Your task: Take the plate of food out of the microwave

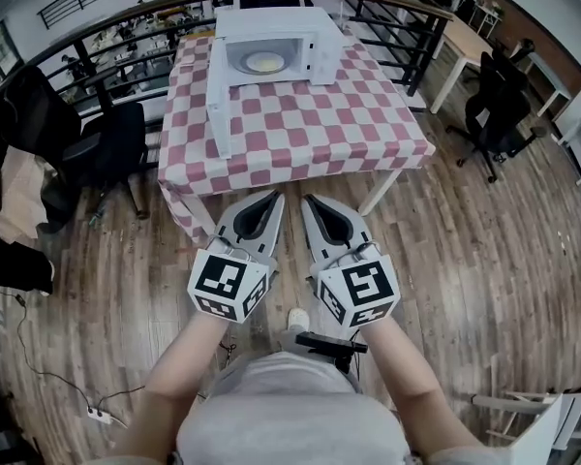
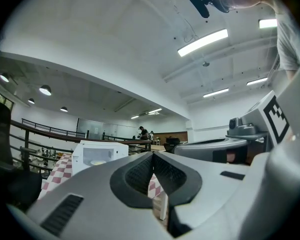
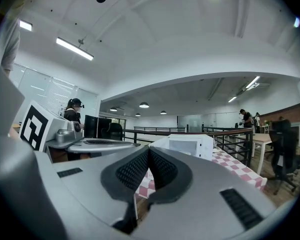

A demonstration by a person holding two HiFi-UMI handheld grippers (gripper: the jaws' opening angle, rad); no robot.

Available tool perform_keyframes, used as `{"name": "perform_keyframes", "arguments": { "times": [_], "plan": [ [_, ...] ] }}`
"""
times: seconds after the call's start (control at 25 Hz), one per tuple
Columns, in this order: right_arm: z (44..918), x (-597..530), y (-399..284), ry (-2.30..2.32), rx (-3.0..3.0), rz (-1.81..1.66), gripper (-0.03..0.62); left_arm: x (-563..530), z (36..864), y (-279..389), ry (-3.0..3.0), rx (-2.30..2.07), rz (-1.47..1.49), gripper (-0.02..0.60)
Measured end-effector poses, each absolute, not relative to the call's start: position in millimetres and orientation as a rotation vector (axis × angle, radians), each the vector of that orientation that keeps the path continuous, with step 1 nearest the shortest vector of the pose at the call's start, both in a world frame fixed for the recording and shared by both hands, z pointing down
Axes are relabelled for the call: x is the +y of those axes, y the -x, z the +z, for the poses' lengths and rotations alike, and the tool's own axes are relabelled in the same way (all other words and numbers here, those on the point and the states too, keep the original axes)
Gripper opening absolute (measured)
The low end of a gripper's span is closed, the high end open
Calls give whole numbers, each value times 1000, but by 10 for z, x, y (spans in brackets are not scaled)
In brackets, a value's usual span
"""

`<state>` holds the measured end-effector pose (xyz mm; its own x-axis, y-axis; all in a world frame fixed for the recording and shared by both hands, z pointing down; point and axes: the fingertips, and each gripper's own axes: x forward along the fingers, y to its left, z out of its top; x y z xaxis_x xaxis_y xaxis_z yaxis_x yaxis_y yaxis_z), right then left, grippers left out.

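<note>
left claw (image 1: 269, 200) and right claw (image 1: 312, 201) both closed, empty. plate (image 1: 264, 62) in open microwave (image 1: 315, 37): rigid, probably slick. I'd pinch the near rim and keep it level.

matt checked tablecloth (image 1: 300, 124) — glossy wood floor (image 1: 465, 260), smooth white microwave (image 1: 271, 19)

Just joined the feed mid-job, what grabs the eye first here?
The white microwave at the far end of the red-checked table stands with its door swung wide, a plate of food inside. Nearer, short of the table, the left hand-held gripper and right hand-held gripper point at it side by side, both shut and empty.
</note>
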<state>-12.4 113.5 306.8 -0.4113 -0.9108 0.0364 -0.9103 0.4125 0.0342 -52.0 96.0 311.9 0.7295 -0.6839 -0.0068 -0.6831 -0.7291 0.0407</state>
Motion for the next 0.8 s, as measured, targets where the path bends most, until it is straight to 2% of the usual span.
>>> {"name": "perform_keyframes", "arguments": {
  "times": [0.8],
  "plan": [
    [3082,65,-440,-1531,-2700,-1,25,-136,3197,-121,-2773,-1333,-64,2]
  ]
}}
